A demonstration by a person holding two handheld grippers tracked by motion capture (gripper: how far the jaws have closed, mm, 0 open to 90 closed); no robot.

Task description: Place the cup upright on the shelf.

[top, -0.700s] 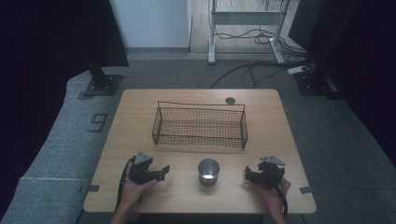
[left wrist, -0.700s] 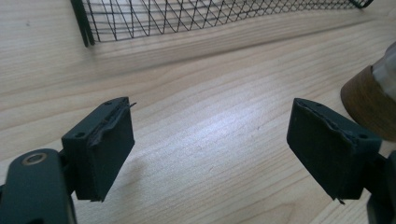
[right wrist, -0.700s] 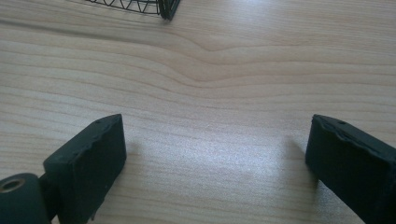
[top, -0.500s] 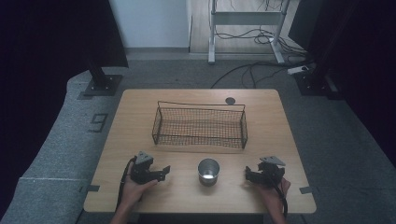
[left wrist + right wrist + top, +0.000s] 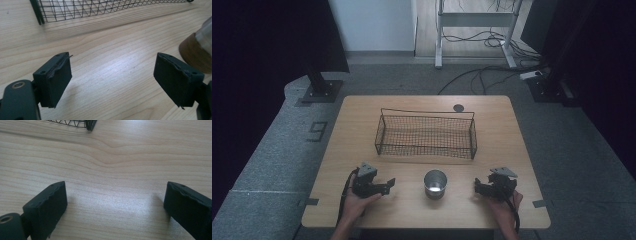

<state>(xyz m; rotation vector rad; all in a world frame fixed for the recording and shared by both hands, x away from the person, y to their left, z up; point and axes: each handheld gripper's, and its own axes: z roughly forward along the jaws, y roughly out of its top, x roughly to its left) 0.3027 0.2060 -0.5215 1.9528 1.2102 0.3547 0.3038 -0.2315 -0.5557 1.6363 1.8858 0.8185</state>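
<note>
Resting on the table [image 5: 362, 130], both grippers, left [image 5: 112, 77] and right [image 5: 115, 205], jaws spread wide; cup [image 5: 435, 183] between them, untouched.

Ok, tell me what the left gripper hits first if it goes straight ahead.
Probably the metal cup: in the high view the open left gripper points right at it, with bare table between. Depth is uncertain.

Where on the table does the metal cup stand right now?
In the high view the metal cup stands upright near the table's front edge, between the left gripper and right gripper, touching neither, in front of the wire basket.
</note>
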